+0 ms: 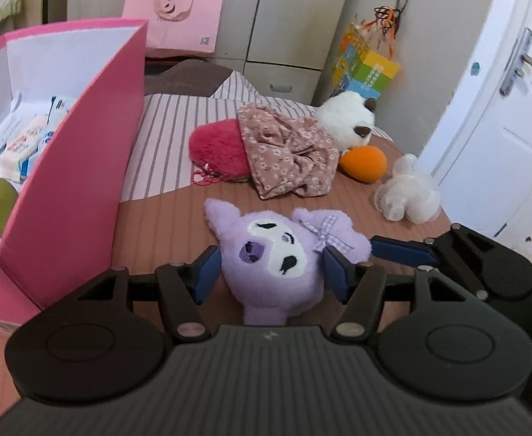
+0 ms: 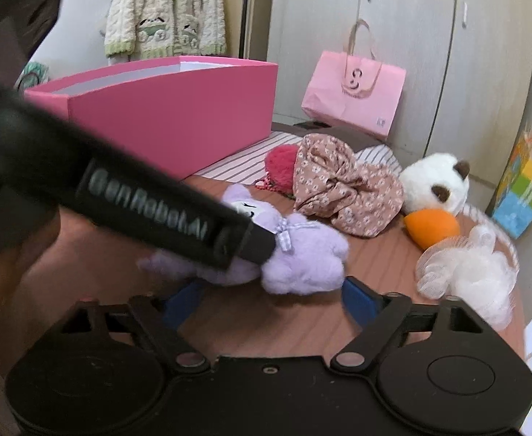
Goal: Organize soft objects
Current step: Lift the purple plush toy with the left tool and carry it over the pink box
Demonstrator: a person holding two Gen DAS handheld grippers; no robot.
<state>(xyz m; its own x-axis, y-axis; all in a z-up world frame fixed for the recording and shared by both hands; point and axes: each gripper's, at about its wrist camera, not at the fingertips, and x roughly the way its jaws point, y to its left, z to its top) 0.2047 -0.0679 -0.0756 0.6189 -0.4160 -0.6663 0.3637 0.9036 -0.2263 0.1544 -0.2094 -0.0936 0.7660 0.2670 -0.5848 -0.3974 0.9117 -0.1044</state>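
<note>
Blue pads of the left gripper (image 1: 269, 272) sit either side of the purple plush (image 1: 273, 254), jaws apart and bracketing its head, the near pad looking close to the fur though contact cannot be confirmed. That toy lies face-up on the brown bedspread (image 1: 178, 225), just beside the tall wall of the pink box (image 1: 69, 189), which already holds packets and a green cup. Over on the other side, the right gripper (image 2: 269, 299) hovers with its jaws wide too, nothing between them, its blue tips just short of the plush's body. Risk number one: two tools crowd one toy, and the left tool's black body crosses right over the plush in the right wrist view, so a closing move from either side could knock metal on metal. Risk two: a squeeze on that round, springy head may let the fur squirt forward out of the pads, or catch only the gingham bow. Risk three: lifting toward the box, a dangling body could snag the high pink wall and drop short. Further back, the floral cloth (image 1: 287, 152), red pillow (image 1: 218, 149), white plush (image 1: 345, 120), orange toy (image 1: 364, 163) and mesh puff (image 1: 407, 192) wait well apart from the action.
</note>
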